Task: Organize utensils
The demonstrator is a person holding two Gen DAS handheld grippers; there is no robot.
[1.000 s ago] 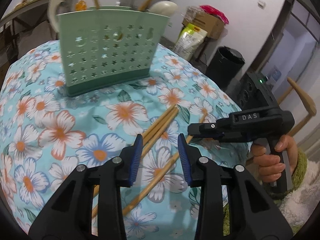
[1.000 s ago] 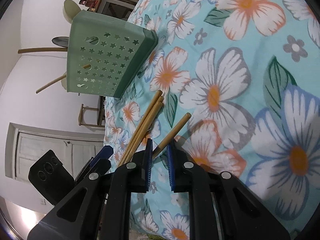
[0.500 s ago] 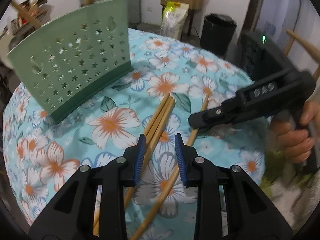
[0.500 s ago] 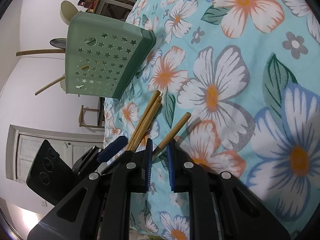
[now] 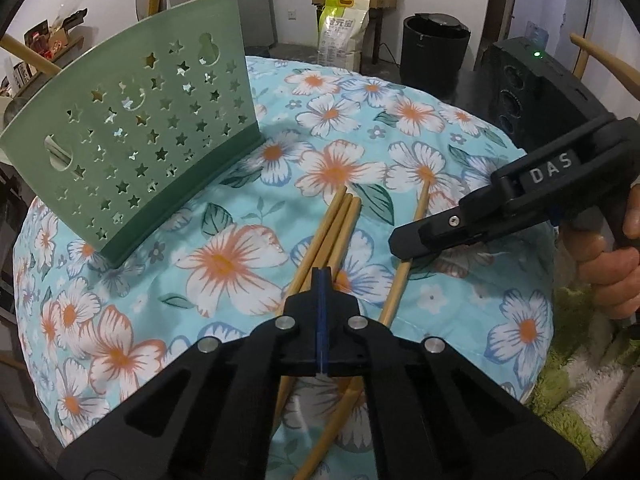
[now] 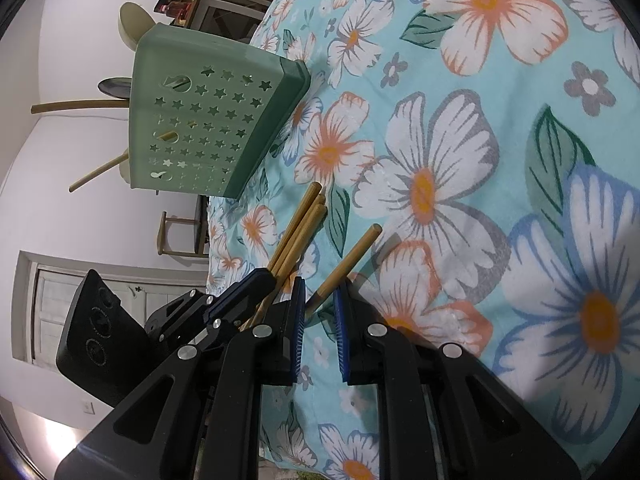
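Three wooden chopsticks [image 5: 334,226] lie bundled on the floral tablecloth; a fourth chopstick [image 5: 410,236] lies apart to their right. My left gripper [image 5: 321,280] is shut, its blue pads pressed together over the bundle; whether it pinches a stick I cannot tell. In the right wrist view the bundle [image 6: 298,226] and the single chopstick [image 6: 348,258] show, and my right gripper [image 6: 320,320] is open with the single stick's near end between its pads. The green star-punched utensil holder [image 5: 132,132] stands at the back left, and shows in the right wrist view [image 6: 204,120], with wooden handles in it.
The round table [image 5: 520,320] drops off close on the right and front. A black bin [image 5: 436,50], boxes and a rice bag [image 5: 344,36] stand beyond. Wooden chair parts [image 5: 600,68] are at the right. The left gripper's body [image 6: 120,332] sits beside my right gripper.
My left gripper has closed from open to shut over the chopstick bundle and moved forward. The right gripper stayed open around the single chopstick.
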